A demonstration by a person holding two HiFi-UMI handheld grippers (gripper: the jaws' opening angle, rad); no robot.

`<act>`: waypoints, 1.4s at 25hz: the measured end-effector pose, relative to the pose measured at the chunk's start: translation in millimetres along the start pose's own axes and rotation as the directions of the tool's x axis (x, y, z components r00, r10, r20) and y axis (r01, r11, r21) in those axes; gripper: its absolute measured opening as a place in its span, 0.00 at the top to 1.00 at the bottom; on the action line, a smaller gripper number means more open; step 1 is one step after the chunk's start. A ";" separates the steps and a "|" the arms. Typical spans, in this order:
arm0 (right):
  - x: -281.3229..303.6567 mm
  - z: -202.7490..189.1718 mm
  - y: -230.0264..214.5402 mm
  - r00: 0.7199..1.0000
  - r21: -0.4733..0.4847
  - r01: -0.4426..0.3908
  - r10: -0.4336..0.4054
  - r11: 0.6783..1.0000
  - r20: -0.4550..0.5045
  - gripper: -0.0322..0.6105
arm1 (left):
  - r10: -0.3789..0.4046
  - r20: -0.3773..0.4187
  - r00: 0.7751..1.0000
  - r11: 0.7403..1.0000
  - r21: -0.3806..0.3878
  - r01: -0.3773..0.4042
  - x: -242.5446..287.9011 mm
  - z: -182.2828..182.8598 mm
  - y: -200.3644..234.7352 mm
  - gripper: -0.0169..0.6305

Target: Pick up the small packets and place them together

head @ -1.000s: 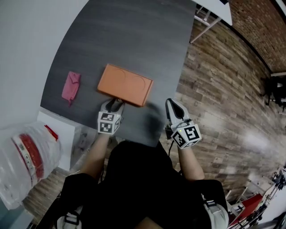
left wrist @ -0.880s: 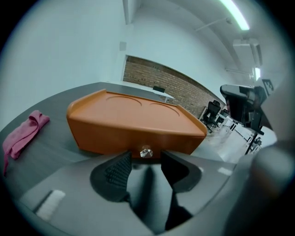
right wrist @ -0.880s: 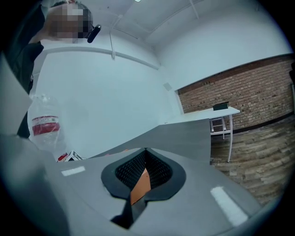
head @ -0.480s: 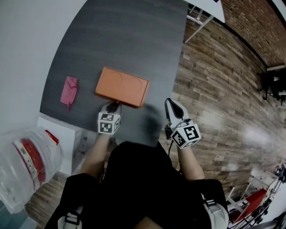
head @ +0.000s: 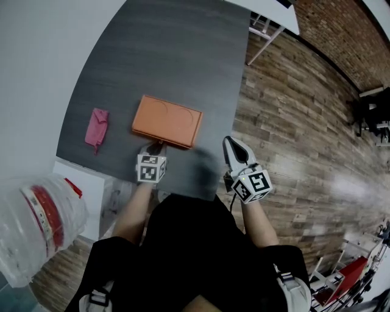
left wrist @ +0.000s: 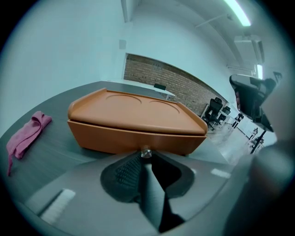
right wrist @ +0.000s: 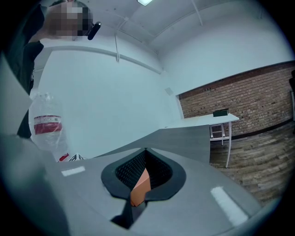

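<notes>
An orange flat box [head: 167,120] lies on the dark grey table [head: 183,55], with a small metal knob [left wrist: 146,151] on its near side. My left gripper [head: 157,146] is at that side. Its jaws are closing, and the tips [left wrist: 146,155] pinch the knob. A pink soft packet or cloth [head: 97,128] lies to the box's left, also visible in the left gripper view [left wrist: 25,136]. My right gripper [head: 230,144] hovers at the table's right edge, shut and holding nothing [right wrist: 145,150]. A sliver of the orange box shows behind its pads.
A clear plastic bag with a red-labelled bottle [head: 39,213] sits low at the left, beside a white shelf [head: 85,177]. A white table [head: 274,15] stands beyond the grey table's far right corner. Wooden floor [head: 304,122] runs along the right.
The left gripper's jaws have narrowed from wide apart to nearly together around the box's knob. The right gripper stays shut in about the same place.
</notes>
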State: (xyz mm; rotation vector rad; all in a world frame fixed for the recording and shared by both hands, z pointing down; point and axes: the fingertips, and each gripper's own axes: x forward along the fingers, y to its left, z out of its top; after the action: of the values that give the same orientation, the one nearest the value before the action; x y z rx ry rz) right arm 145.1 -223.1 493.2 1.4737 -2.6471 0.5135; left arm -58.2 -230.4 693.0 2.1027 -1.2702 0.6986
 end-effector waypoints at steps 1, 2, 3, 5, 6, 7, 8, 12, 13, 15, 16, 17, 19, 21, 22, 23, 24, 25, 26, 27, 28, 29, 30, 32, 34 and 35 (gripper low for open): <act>-0.4 -0.4 1.9 1.000 -0.003 -0.001 0.001 1.000 -0.001 0.95 | 0.000 0.002 1.000 1.000 0.001 0.000 -1.0 -1.3 0.2 0.87; -0.4 -1.2 3.8 1.000 -0.006 -0.002 0.002 1.000 -0.001 0.95 | 0.000 0.004 1.000 1.000 0.001 0.000 -2.1 -2.6 0.4 0.87; 0.1 -2.3 5.5 1.000 -0.008 -0.003 0.003 1.000 -0.001 0.95 | 0.000 0.006 1.000 1.000 0.001 0.000 -3.3 -3.9 0.6 0.87; 1.1 -4.6 9.5 1.000 -0.010 -0.007 0.007 1.000 -0.003 0.95 | -0.003 0.009 1.000 1.000 -0.003 0.003 -5.6 -6.9 0.0 0.87; 1.3 -5.1 11.9 1.000 -0.010 -0.011 0.011 1.000 -0.003 0.95 | -0.006 0.011 1.000 1.000 -0.006 0.006 -6.9 -8.6 -0.6 0.87; 1.3 -5.3 14.6 1.000 -0.010 -0.017 0.017 1.000 -0.002 0.95 | -0.009 0.012 1.000 1.000 -0.009 0.009 -8.5 -10.4 -1.3 0.87; 1.3 -5.5 17.5 1.000 -0.009 -0.023 0.023 1.000 -0.001 0.95 | -0.011 0.012 1.000 1.000 -0.010 0.011 -10.4 -12.4 -1.8 0.87; 3.8 -9.2 29.6 0.998 -0.015 -0.059 0.059 0.998 -0.015 0.95 | -0.009 0.008 1.000 1.000 -0.004 0.009 -18.5 -21.1 -4.3 0.87; 4.9 -11.1 33.3 0.997 -0.019 -0.070 0.069 0.997 -0.021 0.95 | -0.007 0.005 1.000 1.000 -0.001 0.007 -20.2 -23.9 -4.6 0.87; 7.7 -15.4 41.2 0.995 -0.030 -0.091 0.090 0.995 -0.030 0.95 | -0.005 0.001 1.000 1.000 0.000 0.005 -23.4 -29.8 -4.5 0.87; 9.2 -17.0 45.0 0.995 -0.034 -0.100 0.099 0.994 -0.033 0.95 | -0.005 0.001 1.000 1.000 -0.001 0.005 -24.9 -32.9 -4.3 0.87; 10.7 -18.2 48.6 0.994 -0.034 -0.107 0.106 0.994 -0.037 0.95 | -0.005 0.000 1.000 1.000 -0.002 0.005 -26.4 -35.8 -4.1 0.87; 13.4 -20.0 55.6 0.992 -0.030 -0.123 0.122 0.992 -0.044 0.95 | -0.006 -0.003 1.000 1.000 -0.003 0.006 -29.8 -40.3 -4.1 0.87; 15.5 -20.8 62.3 0.989 -0.030 -0.141 0.139 0.990 -0.047 0.95 | -0.010 -0.009 1.000 1.000 -0.004 0.010 -33.0 -44.1 -4.8 0.87; 16.3 -21.1 64.9 0.988 -0.031 -0.147 0.146 0.989 -0.047 0.95 | -0.012 -0.012 1.000 1.000 -0.002 0.012 -34.4 -45.8 -5.2 0.87; 17.0 -21.7 67.0 0.987 -0.031 -0.153 0.152 0.988 -0.047 0.95 | -0.013 -0.015 1.000 1.000 0.000 0.013 -35.8 -47.4 -5.7 0.87; 17.6 -22.4 68.9 0.987 -0.030 -0.158 0.156 0.987 -0.047 0.95 | -0.013 -0.017 1.000 1.000 0.002 0.013 -37.2 -49.2 -6.0 0.87; 18.0 -23.2 70.8 0.986 -0.028 -0.163 0.161 0.986 -0.049 0.95 | -0.012 -0.019 1.000 1.000 0.004 0.012 -38.7 -51.1 -6.1 0.87; 18.3 -24.0 73.0 0.985 -0.026 -0.168 0.167 0.985 -0.053 0.95 | -0.011 -0.021 1.000 1.000 0.005 0.011 -40.4 -53.0 -6.2 0.87; 18.4 -24.9 75.1 0.983 -0.025 -0.175 0.174 0.984 -0.057 0.95 | -0.010 -0.023 1.000 1.000 0.005 0.010 -42.0 -55.1 -6.2 0.87; 18.3 -25.9 77.0 0.982 -0.025 -0.182 0.180 0.983 -0.063 0.95 | -0.009 -0.025 1.000 1.000 0.004 0.009 -43.5 -57.2 -6.1 0.87; 18.2 -26.9 78.6 0.980 -0.027 -0.188 0.186 0.982 -0.067 0.95 | -0.008 -0.025 1.000 1.000 0.003 0.008 -44.9 -58.8 -5.9 0.87; 18.0 -27.7 79.7 0.979 -0.030 -0.193 0.191 0.981 -0.071 0.95 | -0.008 -0.022 1.000 1.000 0.001 0.008 -46.3 -59.7 -5.9 0.87; 17.6 -28.7 81.3 0.977 -0.035 -0.200 0.197 0.979 -0.076 0.95 | -0.007 -0.017 1.000 1.000 -0.004 0.007 -47.9 -59.7 -6.5 0.87; 16.6 -29.0 82.5 0.976 -0.040 -0.205 0.201 0.978 -0.080 0.95 | -0.004 -0.018 1.000 1.000 -0.007 0.004 -47.9 -59.8 -7.7 0.87; 15.8 -29.4 83.3 0.976 -0.043 -0.207 0.204 0.977 -0.081 0.95 | -0.004 -0.018 1.000 1.000 -0.008 0.004 -47.8 -60.3 -8.3 0.87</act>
State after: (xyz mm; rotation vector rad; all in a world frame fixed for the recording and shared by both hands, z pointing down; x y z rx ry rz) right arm 63.9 -186.2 503.1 1.1485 -2.7449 0.5016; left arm -78.5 -156.1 700.3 2.0876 -1.2565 0.7088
